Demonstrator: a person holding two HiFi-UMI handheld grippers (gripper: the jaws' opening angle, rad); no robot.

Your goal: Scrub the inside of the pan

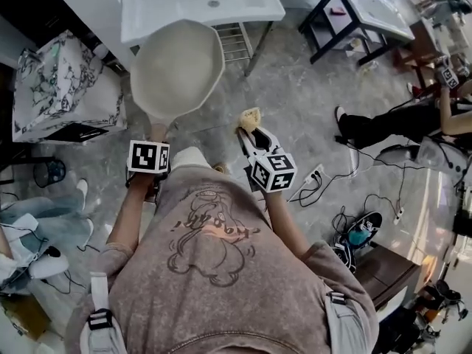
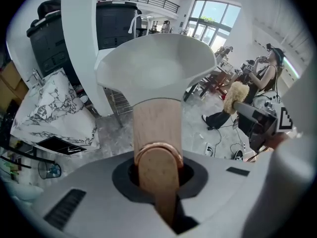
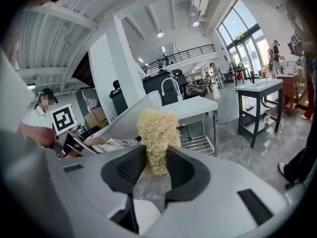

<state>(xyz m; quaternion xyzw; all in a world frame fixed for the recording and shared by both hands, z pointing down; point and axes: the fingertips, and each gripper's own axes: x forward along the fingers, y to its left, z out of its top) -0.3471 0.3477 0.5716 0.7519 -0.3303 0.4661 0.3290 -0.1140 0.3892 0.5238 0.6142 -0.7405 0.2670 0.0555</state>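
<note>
**Task item.** The pan (image 1: 177, 65) is held in the air at the upper centre-left of the head view. It hangs over the grey floor (image 1: 295, 87), just in front of a white basin stand (image 1: 199, 6), and rests on no worktop. Its pale inside appears to face up towards the head camera. No residue can be made out at this range.

**Left tongs.** The left tongs (image 2: 157, 167) are closed on the pan's wooden handle (image 2: 157, 128). The handle runs straight out from between the jaws to the bowl.

**Right tongs.** The right tongs (image 3: 156, 170) are clamped narrow on a straw-coloured fibrous scrubber (image 3: 157, 130), which stands proud of the jaw tips. In the head view the scrubber (image 1: 249, 116) sits right of and below the pan's rim, near it but clearly apart.

**Step in hand.** In my judgement this is the approach. Both items are gripped and scrubbing contact is not yet made.

**Next move requires.**
- Carry the scrubber up and left in the frame, over the near rim and into the bowl.
- Press the fibre, not the jaw tips, against the inner surface.
- Brace the handle with the left tongs, since a one-point grip on it is likely to let the pan twist under pressure.
</note>
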